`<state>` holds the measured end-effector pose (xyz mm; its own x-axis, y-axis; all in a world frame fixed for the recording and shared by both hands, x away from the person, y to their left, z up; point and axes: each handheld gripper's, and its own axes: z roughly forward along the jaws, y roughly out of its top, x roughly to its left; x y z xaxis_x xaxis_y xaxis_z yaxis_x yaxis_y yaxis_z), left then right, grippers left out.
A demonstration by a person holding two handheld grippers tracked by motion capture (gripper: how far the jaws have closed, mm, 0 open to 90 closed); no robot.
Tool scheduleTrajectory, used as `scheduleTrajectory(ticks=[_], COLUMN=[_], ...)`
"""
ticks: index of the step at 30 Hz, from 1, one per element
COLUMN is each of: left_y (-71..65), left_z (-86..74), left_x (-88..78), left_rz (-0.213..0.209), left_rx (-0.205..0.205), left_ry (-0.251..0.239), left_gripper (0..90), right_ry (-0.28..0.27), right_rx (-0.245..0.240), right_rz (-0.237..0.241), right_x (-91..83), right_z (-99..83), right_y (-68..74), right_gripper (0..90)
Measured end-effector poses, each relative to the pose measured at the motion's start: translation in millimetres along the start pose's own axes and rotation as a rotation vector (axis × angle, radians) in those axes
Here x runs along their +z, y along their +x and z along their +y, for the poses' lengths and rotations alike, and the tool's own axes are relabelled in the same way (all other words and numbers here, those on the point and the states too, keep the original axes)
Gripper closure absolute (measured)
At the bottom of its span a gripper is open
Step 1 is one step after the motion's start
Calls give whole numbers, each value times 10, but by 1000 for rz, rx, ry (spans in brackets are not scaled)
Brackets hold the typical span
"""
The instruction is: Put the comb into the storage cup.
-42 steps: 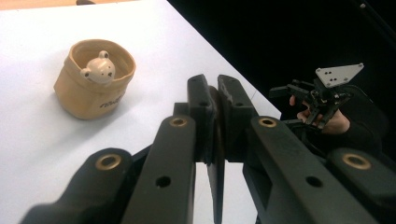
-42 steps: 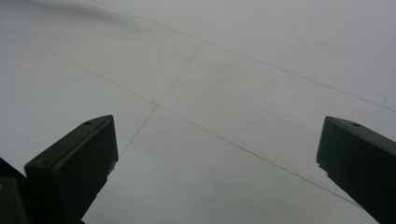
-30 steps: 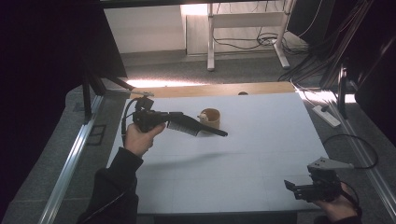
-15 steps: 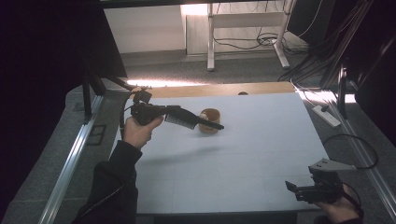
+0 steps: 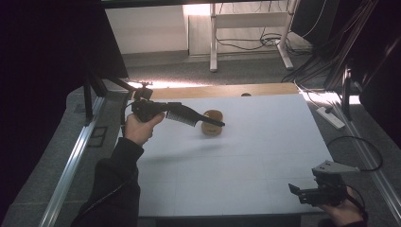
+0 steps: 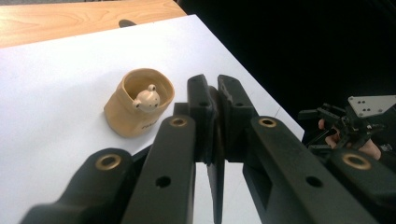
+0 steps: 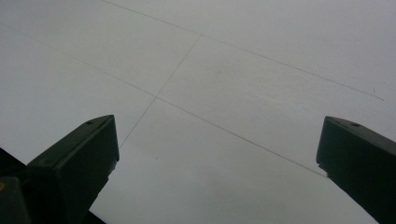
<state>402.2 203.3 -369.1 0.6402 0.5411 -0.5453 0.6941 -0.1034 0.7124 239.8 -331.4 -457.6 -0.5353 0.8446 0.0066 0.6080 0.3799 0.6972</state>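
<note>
Cup (image 6: 138,103): tan-yellow, small cream bear figure at the rim, dark lettering low on its side, unreadable. Worktop (image 5: 265,142): white with faint thin grey grid lines; pale wood strip (image 5: 222,90) along the far edge. Left hand-held gripper (image 5: 218,124): black, brass-coloured rivets. Right hand-held gripper (image 5: 294,190): black, grey plate on top. Sleeve (image 5: 116,184): black. Floor (image 5: 189,71): grey.

Cup lettering: the tan cup (image 6: 138,103) with a small bear figure at its rim carries dark letters low on its side, too small and partly hidden behind the left gripper's (image 6: 218,98) jaws to read.
Surface (image 7: 243,56): thin pencil lines only, no writing.
Elsewhere: nothing legible.
</note>
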Motion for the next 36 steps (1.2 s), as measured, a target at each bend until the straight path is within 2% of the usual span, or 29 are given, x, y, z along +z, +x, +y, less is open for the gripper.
scheduleTrajectory(ticks=[21, 36], left_y=[50, 128], left_z=[245, 339], left_x=[-17, 19], left_rz=[51, 83], left_rx=[-9, -24], left_ry=[-7, -2], left_gripper=[839, 838], right_ry=[8, 12], right_rx=[3, -1], right_rz=[-2, 4], right_x=[9, 13], right_z=[2, 3], right_y=[-4, -3], right_gripper=[0, 0])
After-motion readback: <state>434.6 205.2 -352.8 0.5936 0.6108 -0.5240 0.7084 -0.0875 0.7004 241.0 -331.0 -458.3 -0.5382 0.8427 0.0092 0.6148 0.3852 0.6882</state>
